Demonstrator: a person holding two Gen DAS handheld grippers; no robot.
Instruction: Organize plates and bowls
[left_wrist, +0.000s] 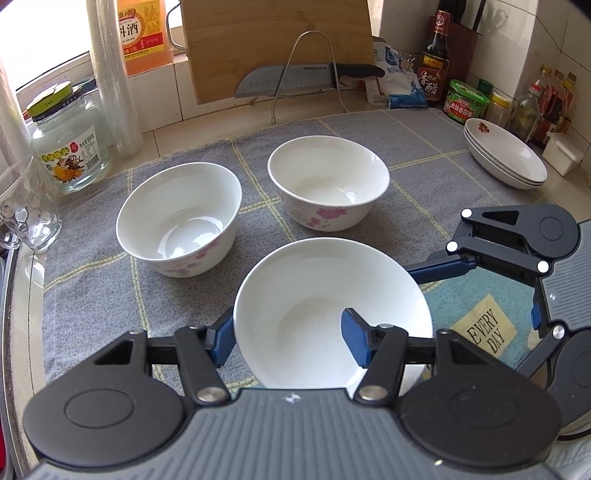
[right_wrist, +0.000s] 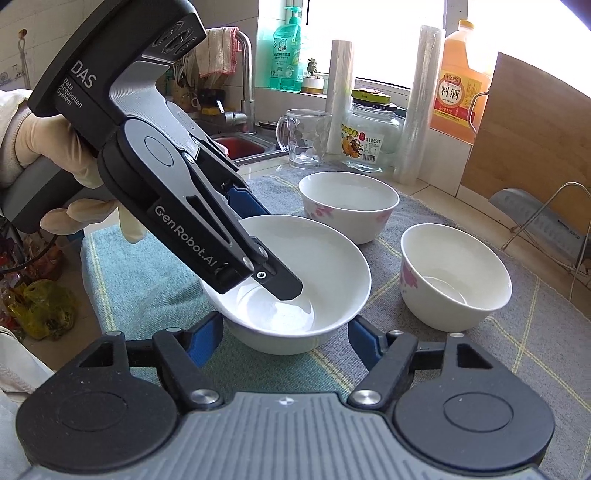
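back wall: cutting board (left_wrist: 277, 40) upright; knife (left_wrist: 306, 75) on wire rack (left_wrist: 314, 62)
left: glass jar (left_wrist: 70, 147); glass mug (left_wrist: 26, 210)
underneath: grey cloth (left_wrist: 92, 288)

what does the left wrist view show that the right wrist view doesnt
Only the left wrist view: a stack of plates at the far right of the mat, a dark vinegar bottle, a green-lidded tub, and the whole knife on its wire stand.

Only the right wrist view: the gloved hand holding the left gripper, a faucet, the sink and a green soap bottle.

Both: the plain white bowl gripped by both grippers, two flowered bowls, the glass jar, the glass mug and the cutting board.
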